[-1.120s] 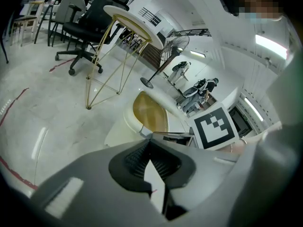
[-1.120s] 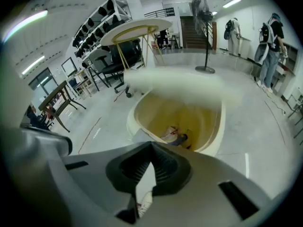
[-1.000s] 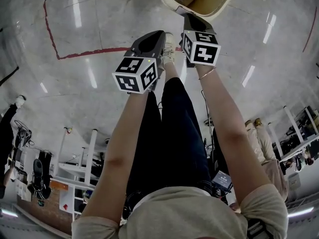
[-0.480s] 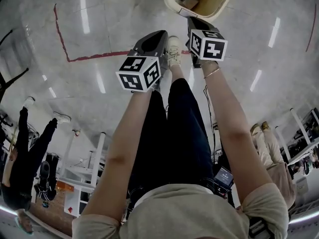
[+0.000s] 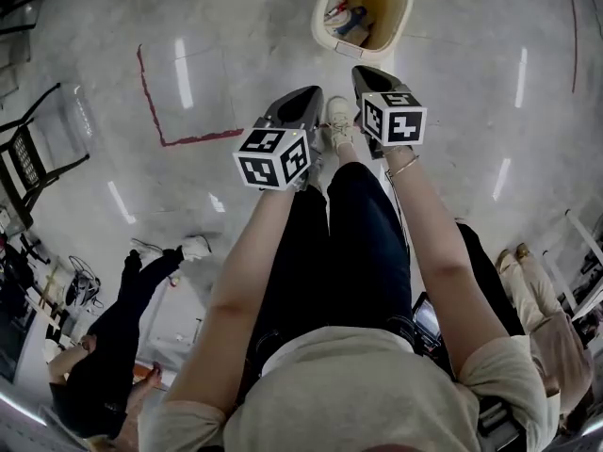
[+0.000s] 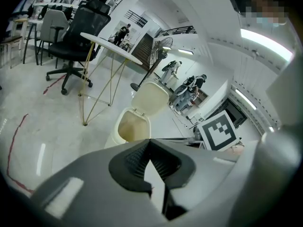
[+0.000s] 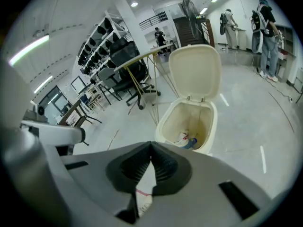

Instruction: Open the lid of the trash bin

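The cream trash bin (image 5: 363, 15) stands on the floor ahead of me with its lid swung up. In the right gripper view the lid (image 7: 195, 72) stands upright behind the bin's rim (image 7: 166, 115), and some litter lies at the bottom. The left gripper view shows the same bin (image 6: 124, 135) and its raised lid (image 6: 150, 96). My left gripper (image 5: 307, 99) and right gripper (image 5: 363, 73) hang side by side short of the bin, touching nothing. Both are shut and empty; the left gripper's (image 6: 150, 142) jaw tips meet, as do the right gripper's (image 7: 151, 145).
A black office chair (image 6: 75, 34) and a white table on thin gold legs (image 6: 108, 48) stand left of the bin. Red tape (image 5: 155, 111) marks the floor. A person in dark clothes (image 5: 122, 318) is at lower left. My white shoe (image 5: 337, 121) shows between the grippers.
The view has shifted so the whole bin now shows, farther from the grippers. The right gripper no longer sits at the bin's rim. The lid stays up and both grippers stay shut.
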`<action>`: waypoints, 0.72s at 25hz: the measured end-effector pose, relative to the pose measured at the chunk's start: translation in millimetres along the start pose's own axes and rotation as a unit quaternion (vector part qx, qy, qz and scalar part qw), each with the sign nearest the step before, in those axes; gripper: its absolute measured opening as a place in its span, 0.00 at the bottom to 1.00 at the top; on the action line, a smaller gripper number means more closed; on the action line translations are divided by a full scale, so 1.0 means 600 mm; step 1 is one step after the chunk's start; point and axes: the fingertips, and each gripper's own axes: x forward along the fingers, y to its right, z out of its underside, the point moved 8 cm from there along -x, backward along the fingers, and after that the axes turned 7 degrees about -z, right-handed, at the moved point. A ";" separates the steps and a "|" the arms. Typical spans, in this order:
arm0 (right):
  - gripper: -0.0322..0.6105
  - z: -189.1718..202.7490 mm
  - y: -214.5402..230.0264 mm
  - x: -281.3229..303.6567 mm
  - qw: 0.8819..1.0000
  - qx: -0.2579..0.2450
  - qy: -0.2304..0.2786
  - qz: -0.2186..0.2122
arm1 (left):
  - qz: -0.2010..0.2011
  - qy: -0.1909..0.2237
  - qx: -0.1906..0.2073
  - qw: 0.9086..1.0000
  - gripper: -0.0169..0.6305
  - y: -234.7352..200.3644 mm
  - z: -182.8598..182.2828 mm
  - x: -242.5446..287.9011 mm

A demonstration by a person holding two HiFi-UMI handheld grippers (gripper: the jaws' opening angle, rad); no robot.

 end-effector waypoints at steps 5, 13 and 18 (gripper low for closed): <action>0.06 -0.031 -0.042 -0.086 0.999 -0.026 0.026 0.008 | 0.021 0.007 0.036 0.999 0.04 0.041 -0.037 -0.066; 0.06 -0.067 -0.131 -0.225 0.997 -0.042 0.071 -0.005 | 0.058 0.016 0.064 0.996 0.04 0.111 -0.077 -0.151; 0.06 -0.091 -0.155 -0.292 0.993 -0.044 0.110 -0.008 | 0.095 0.032 0.033 0.994 0.04 0.153 -0.109 -0.178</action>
